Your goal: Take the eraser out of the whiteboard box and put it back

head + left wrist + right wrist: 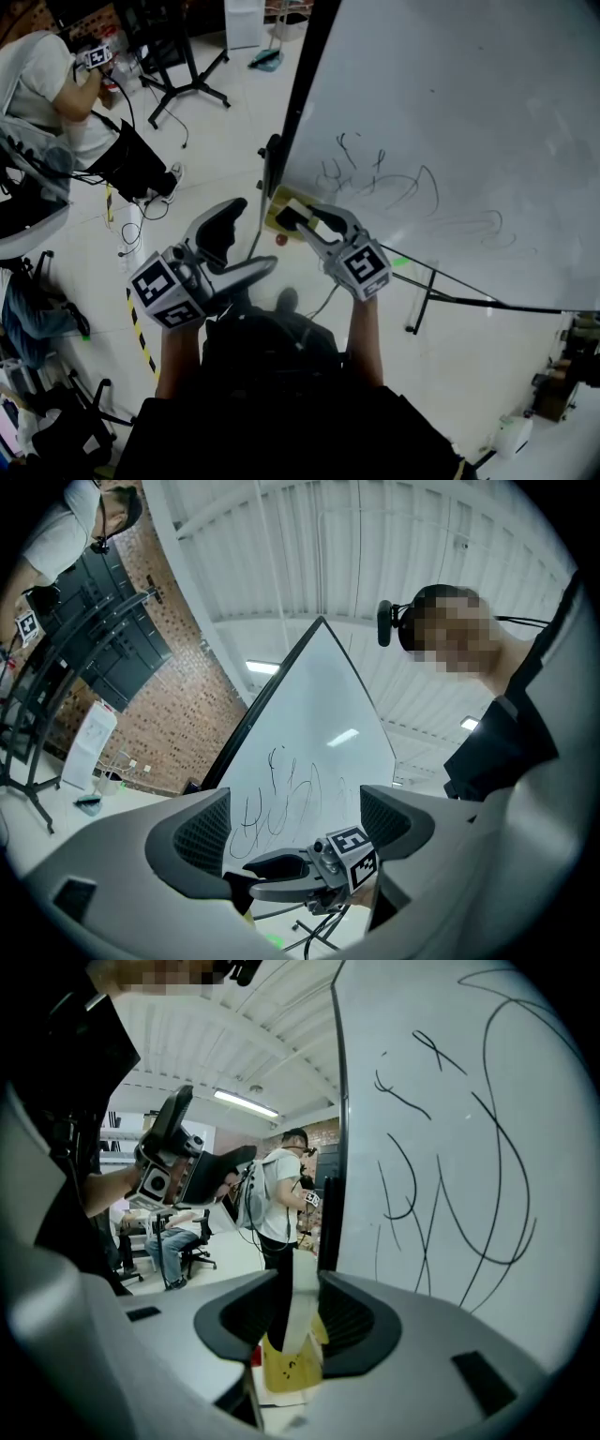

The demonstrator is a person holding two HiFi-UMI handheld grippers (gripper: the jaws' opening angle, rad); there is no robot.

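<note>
The whiteboard [441, 112] leans at the right, with black scribbles on it. A yellow box [275, 208] hangs at its lower left corner. My right gripper [300, 217] is shut on the slim white-and-black eraser [315, 225] just over that box. In the right gripper view the eraser [302, 1312] stands upright between the pads of the right gripper [298, 1302], and the yellow box [286, 1368] lies right beneath it. My left gripper [251, 234] hangs open and empty to the left, away from the board. In its own view the left gripper [292, 827] is open and looks at the whiteboard [319, 733].
A seated person [47, 75] and a black stand [187, 84] are at the far left on the floor. The whiteboard's black support legs [441, 292] run under my right hand. Yellow-black tape [141, 328] marks the floor. More people [277, 1204] stand beyond the board's edge.
</note>
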